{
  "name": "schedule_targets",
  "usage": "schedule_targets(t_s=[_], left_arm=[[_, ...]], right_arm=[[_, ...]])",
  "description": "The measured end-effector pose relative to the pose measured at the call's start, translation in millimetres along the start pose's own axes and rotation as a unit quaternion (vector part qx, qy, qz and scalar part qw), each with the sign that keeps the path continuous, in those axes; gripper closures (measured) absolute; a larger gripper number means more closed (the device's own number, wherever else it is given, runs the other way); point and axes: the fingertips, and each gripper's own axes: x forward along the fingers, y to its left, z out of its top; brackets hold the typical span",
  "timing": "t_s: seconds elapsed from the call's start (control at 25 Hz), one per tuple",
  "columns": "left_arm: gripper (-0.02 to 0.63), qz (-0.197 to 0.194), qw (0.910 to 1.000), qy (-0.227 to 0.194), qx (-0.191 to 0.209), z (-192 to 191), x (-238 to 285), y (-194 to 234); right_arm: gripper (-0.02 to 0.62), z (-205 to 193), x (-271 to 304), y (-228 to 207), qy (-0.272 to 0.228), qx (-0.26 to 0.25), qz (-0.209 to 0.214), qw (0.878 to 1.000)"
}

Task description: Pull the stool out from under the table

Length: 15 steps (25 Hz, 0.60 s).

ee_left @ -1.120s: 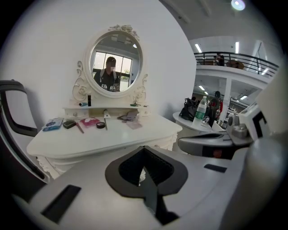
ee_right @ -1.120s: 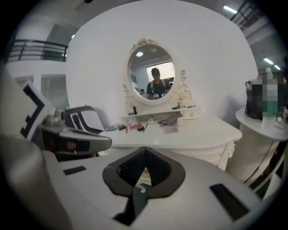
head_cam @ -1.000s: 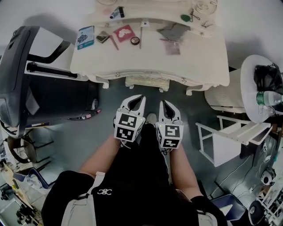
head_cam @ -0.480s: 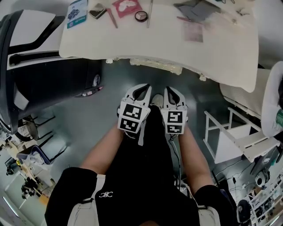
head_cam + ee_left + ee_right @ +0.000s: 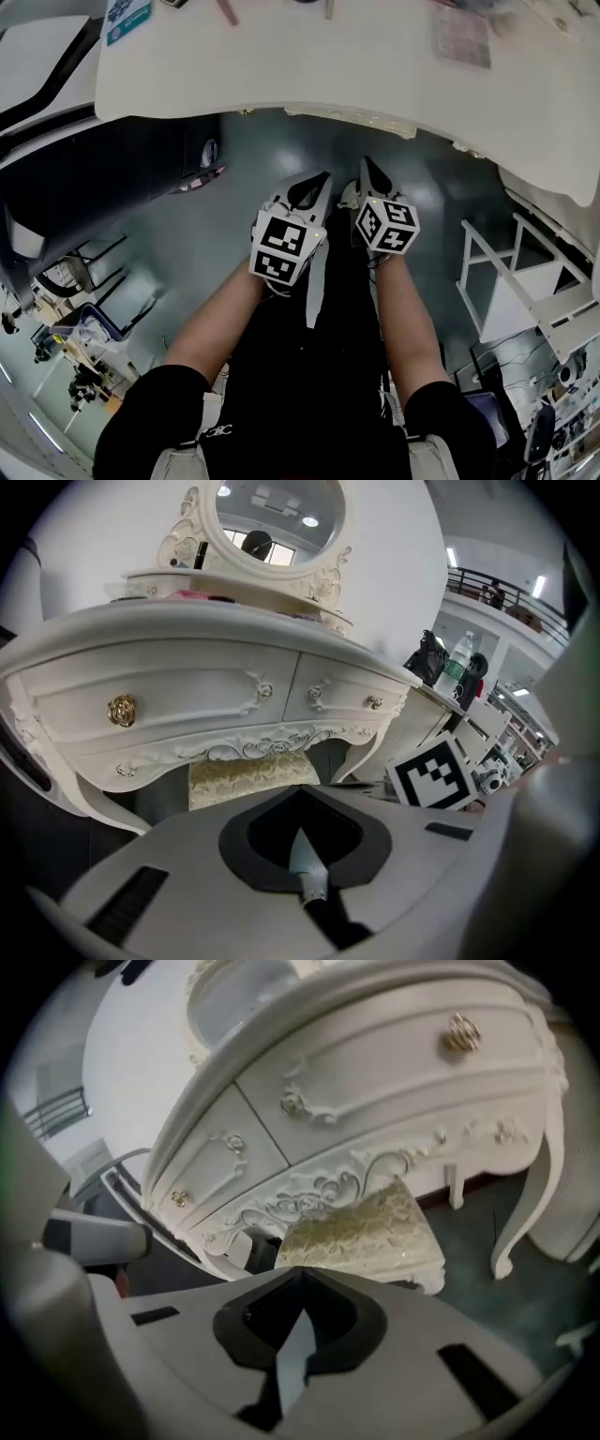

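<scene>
The stool's cream patterned cushion (image 5: 248, 778) sits tucked under the white dressing table (image 5: 187, 696), between its curved legs. In the right gripper view the cushion (image 5: 366, 1232) shows below the carved drawer front (image 5: 375, 1063). From the head view the tabletop (image 5: 309, 66) hides the stool. My left gripper (image 5: 322, 178) and right gripper (image 5: 366, 164) hang side by side over the grey floor, just short of the table's front edge, pointing at it. Both are shut with nothing between their jaws, and both are apart from the stool.
A black and white bulky object (image 5: 94, 178) stands against the table's left side. A white rack (image 5: 525, 281) stands at the right. Small items lie on the tabletop, with an oval mirror (image 5: 277, 517) behind. A bottle (image 5: 459, 658) stands on a side table. My legs are below the grippers.
The view has closed in on the table, whose top now covers the stool. Both grippers have moved forward towards the table's front edge, and the right one has tilted.
</scene>
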Motion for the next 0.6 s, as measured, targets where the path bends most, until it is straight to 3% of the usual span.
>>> schedule_targets(t_s=[0.08,0.2,0.44,0.6], left_arm=[[0.606,-0.008,0.9999,0.008,0.01,-10.7,3.9,6.4],[0.606,-0.009,0.9996,0.019,0.021,-26.5,10.5,21.8],[0.606,0.0,0.9992,0.037,-0.014,-59.1,29.4,57.7],[0.606,-0.001,0.9986,0.052,-0.009,-72.7,38.7,69.1]], right_arm=[[0.589,-16.6,18.5,-3.9,-0.015,0.085,0.01,0.996],[0.589,-29.8,42.2,-16.0,-0.049,0.2,0.005,0.979],[0.589,-33.0,73.9,-29.7,-0.091,0.276,0.013,0.957],[0.589,-44.0,87.2,-39.9,-0.108,0.355,0.021,0.929]])
